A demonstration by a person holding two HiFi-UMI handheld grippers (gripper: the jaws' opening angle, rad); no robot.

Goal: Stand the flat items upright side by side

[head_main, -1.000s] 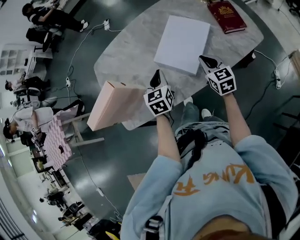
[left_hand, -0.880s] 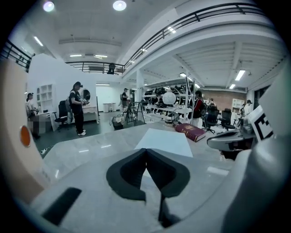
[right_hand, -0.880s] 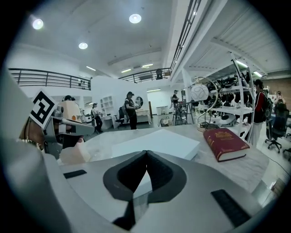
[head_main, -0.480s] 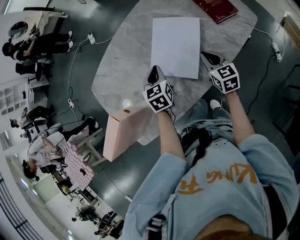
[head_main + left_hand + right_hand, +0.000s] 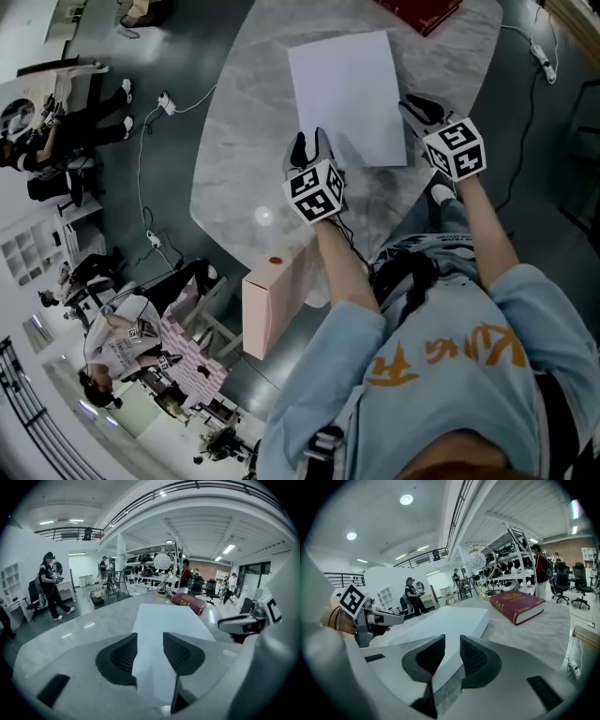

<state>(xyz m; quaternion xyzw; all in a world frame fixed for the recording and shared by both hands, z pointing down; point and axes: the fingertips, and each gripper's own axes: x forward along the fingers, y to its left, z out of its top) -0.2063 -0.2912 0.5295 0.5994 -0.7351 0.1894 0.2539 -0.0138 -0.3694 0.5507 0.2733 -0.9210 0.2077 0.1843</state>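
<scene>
- Jaws on your left gripper (image 5: pixel 309 142) stand apart with a clear gap and have just been opening. The pads are not pressing on anything.
- In the left gripper view, the white box (image 5: pixel 168 618) shows through that gap and runs away from the tips of the left gripper (image 5: pixel 150 638).
- From the head view, your left gripper sits at the left edge of the white box (image 5: pixel 347 94), close to its near-left corner. I cannot tell whether the tips touch it.
- Your right gripper (image 5: pixel 419 105) has its jaws only slightly apart, leaving a narrow slit, and they too have just been opening. Nothing is clamped between them.
- The right gripper view shows a corner of the white box (image 5: pixel 440 620) lined up with the slit of the right gripper (image 5: pixel 452 644).
- That gripper sits at the box's right edge, near its near-right corner.
- The white box lies flat on the marble surface (image 5: pixel 234 159), about the middle, with its long sides running away from you.
- A red book (image 5: pixel 422 11) also lies flat, at the surface's far edge, beyond the white box and apart from it.
- A pink box (image 5: pixel 267 305) shows at the near-left edge of the surface, to your left and well apart from the white box. I cannot tell whether it rests on the surface.
</scene>
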